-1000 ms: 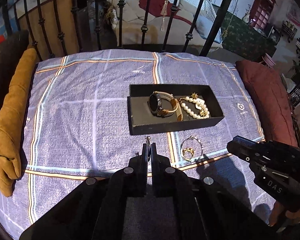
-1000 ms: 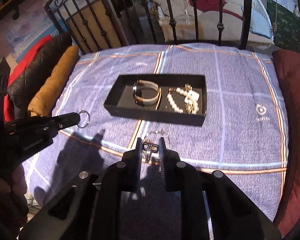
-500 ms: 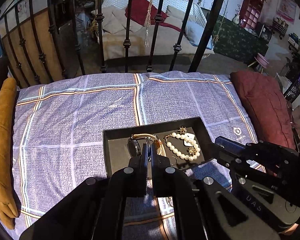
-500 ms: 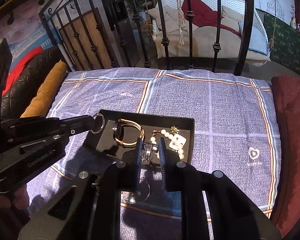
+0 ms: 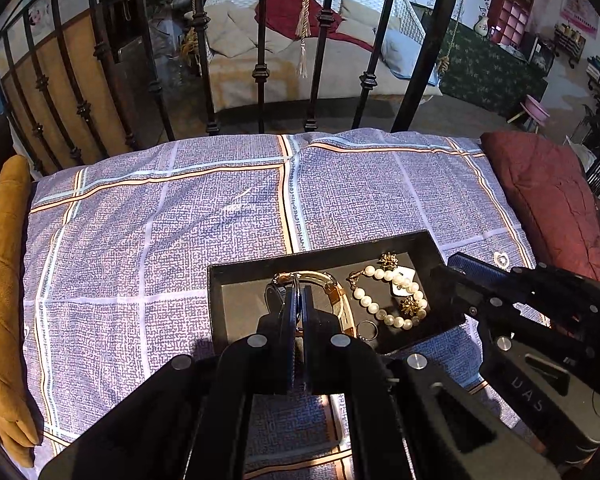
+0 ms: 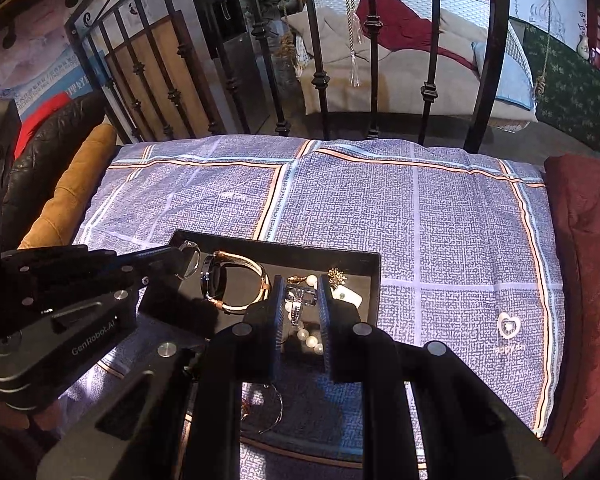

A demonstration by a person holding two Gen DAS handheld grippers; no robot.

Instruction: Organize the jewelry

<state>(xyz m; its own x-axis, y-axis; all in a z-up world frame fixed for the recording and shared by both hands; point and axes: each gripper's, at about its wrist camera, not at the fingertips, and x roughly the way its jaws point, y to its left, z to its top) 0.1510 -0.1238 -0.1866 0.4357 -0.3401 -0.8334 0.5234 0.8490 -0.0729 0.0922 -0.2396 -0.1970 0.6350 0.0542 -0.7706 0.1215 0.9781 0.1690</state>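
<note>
Both hand-held grippers have advanced from the near edge of the bed to hang over the black tray (image 5: 236, 276), which a second ago lay well ahead of them on the checked bedspread (image 5: 148, 216). The left gripper (image 5: 299, 288) is pinched shut on a thin silver ring (image 6: 189, 259), seen from the right wrist camera standing upright at its fingertips, over the tray's left end and just beside the watch (image 6: 220, 284). The right gripper (image 6: 299, 294) clamps a small silver clasp-like piece (image 6: 298, 300) between its pads; its jaws stand a little apart around it, above the pearl bracelet (image 5: 384, 300) at the tray's right half.

The relation that matters is vertical: each carried piece now sits directly above the tray floor rather than short of it, so the release appears to need only a short drop. The left gripper is nearer the bare floor at the tray's left, the right nearer the pearls. The ring's plane runs along the left fingers, so it will likely fall edge-on and may roll toward the watch. A small dark ring (image 5: 367, 330) already lies by the near wall. One hoop bangle (image 6: 266, 410) remains on the bedspread outside the tray, under the right gripper's body, apparently next to be collected.
</note>
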